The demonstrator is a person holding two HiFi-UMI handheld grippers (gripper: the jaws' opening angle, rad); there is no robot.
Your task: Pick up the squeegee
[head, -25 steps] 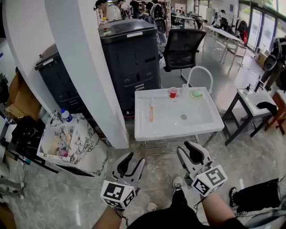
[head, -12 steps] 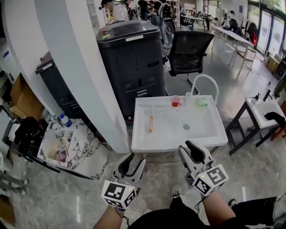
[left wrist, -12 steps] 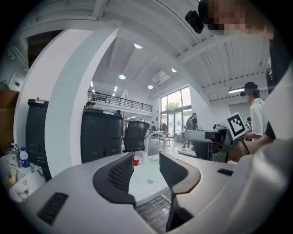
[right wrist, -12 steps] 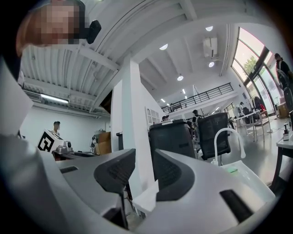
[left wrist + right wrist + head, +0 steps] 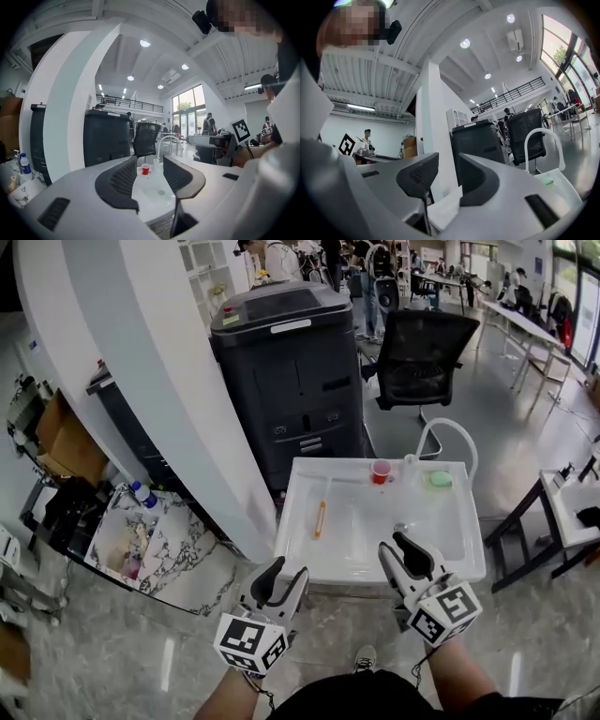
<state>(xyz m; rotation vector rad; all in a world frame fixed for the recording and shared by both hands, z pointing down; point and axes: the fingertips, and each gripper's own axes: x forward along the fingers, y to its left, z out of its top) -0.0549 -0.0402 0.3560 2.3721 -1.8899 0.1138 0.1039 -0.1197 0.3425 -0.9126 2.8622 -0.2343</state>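
Orange-handled thin squeegee [image 5: 320, 518] lies flat near the left edge of the white plastic sink [image 5: 342, 570], easy to reach. Left gripper [image 5: 284, 570] and right gripper [image 5: 401, 549] hover at the near edge, both jaws wide and empty, ready to grab.

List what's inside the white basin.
The basin holds an orange-handled squeegee left of centre and a drain mid-floor; red cup and green pad at its back edge. The right gripper covers the near right corner: unseen.
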